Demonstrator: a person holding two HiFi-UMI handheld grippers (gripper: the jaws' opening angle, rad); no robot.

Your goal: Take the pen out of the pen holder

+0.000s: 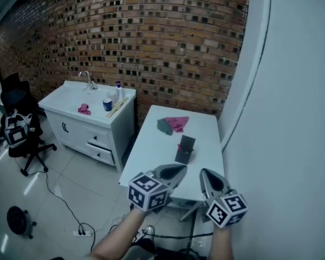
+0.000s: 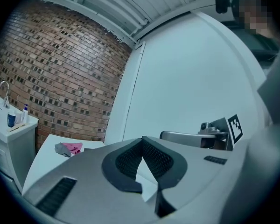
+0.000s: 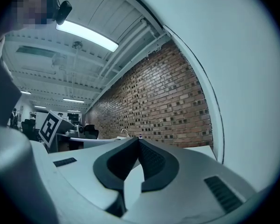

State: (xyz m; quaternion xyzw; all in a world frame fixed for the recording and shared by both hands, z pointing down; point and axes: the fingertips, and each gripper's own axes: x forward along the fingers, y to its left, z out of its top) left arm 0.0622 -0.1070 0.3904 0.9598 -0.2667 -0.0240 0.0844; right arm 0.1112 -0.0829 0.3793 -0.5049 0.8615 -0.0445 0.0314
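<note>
This looks like an open office or lab floor with a mock home corner. A bare brick wall [image 1: 151, 37] fills twelve o'clock in the head view. Against it, at ten o'clock, stands a white sink cabinet [image 1: 92, 131] with a faucet [image 1: 88, 79]. A plain white table [image 1: 151, 150] stands at the centre. A black swivel chair [image 1: 23, 131] is at nine o'clock, and a power strip [image 1: 80, 232] with cables lies on the glossy tiled floor [image 1: 59, 177] at seven. The right gripper view shows strip lights [image 3: 86, 35] on an exposed ceiling, with more chairs [image 3: 86, 130] beyond.
</note>
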